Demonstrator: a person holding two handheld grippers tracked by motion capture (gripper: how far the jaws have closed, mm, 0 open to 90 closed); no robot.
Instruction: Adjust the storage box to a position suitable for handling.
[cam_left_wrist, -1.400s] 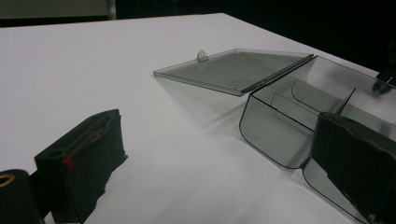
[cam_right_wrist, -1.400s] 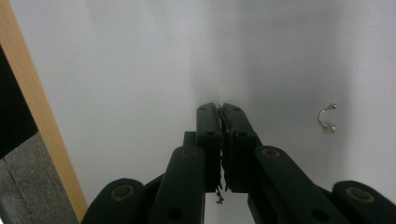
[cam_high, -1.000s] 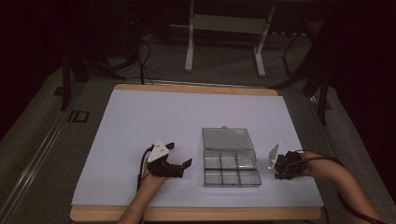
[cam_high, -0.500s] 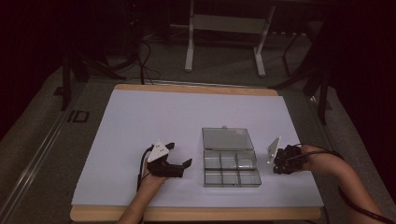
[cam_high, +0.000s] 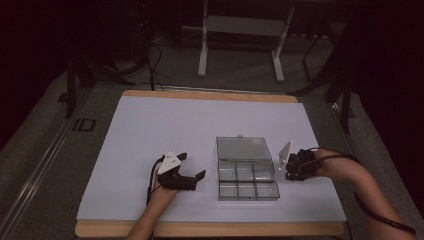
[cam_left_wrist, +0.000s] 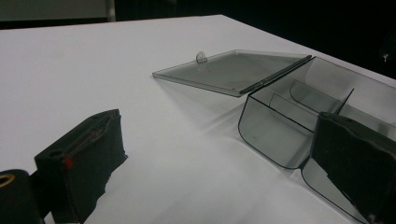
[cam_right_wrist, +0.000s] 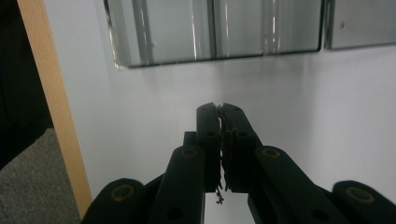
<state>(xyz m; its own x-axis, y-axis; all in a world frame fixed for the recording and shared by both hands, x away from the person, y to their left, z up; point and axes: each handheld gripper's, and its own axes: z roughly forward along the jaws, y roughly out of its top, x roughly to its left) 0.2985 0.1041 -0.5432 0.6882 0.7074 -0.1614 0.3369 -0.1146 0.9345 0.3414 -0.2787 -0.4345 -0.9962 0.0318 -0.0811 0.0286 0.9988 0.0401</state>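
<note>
Box: clear plastic box (cam_high: 247, 181) is lying on the white sheet, right of the counter's middle, near the front edge; its divided tray is facing up, showing six compartments in two rows of three.
Lid: lid (cam_high: 243, 148) is lying flat open behind the tray, hinged along the tray's far side, with a small tab at its far edge; in the left gripper view the lid (cam_left_wrist: 231, 70) is resting low over the sheet.
Contents: compartments are looking bare in all views, though the tinted walls are making small items hard to rule out.
Left gripper: left gripper (cam_high: 192, 167) is sitting on the sheet just left of the box, apart from it, jaws spread wide with nothing between them; its own view is showing one jaw at the bottom left and the other in front of the tray's rounded corner (cam_left_wrist: 273, 135).
Right gripper: right gripper (cam_right_wrist: 220, 108) is hovering just right of the box, pointing toward its side wall, jaws pressed together with nothing visibly between them; in the high view it (cam_high: 290, 172) is standing clear of the tray.
Counter: counter (cam_high: 210, 95) is showing its wooden rim around the white sheet (cam_high: 190, 125).
</note>
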